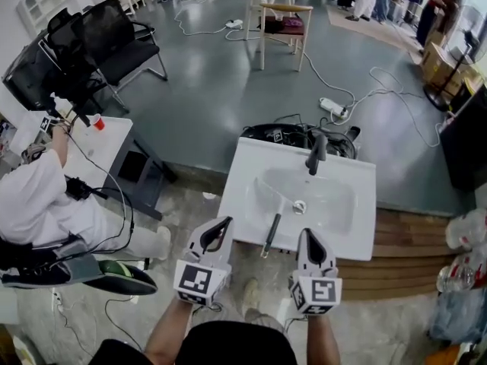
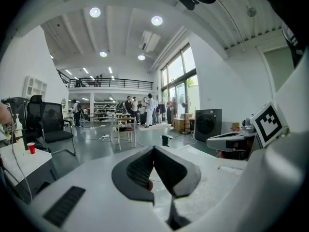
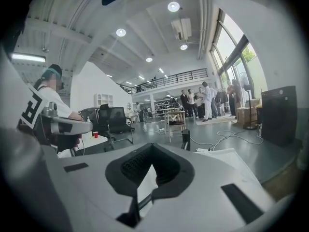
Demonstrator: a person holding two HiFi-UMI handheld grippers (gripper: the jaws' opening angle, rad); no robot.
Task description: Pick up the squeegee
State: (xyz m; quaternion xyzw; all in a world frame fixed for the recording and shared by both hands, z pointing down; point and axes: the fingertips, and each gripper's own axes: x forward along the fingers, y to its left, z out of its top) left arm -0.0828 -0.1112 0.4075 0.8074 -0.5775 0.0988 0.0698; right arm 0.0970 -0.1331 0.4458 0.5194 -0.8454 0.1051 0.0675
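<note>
The squeegee (image 1: 270,234) lies on the front of the white sink (image 1: 358,226). Its dark handle points toward me and its pale blade reaches into the basin. My left gripper (image 1: 226,223) hovers at the sink's front edge, just left of the handle, and its jaws are shut on nothing. Just right of the handle my right gripper (image 1: 308,236) is also shut and empty. In the left gripper view the jaw tips of the left gripper (image 2: 153,149) meet. In the right gripper view those of the right gripper (image 3: 152,146) meet too, with a dark bar showing low in the gap behind them.
A dark faucet (image 1: 316,152) stands at the back of the sink. A person (image 1: 38,204) sits at the left beside a white table with a red cup (image 1: 99,122). Cables and a power strip (image 1: 332,106) lie on the grey floor beyond. A wooden platform (image 1: 403,249) lies to the right.
</note>
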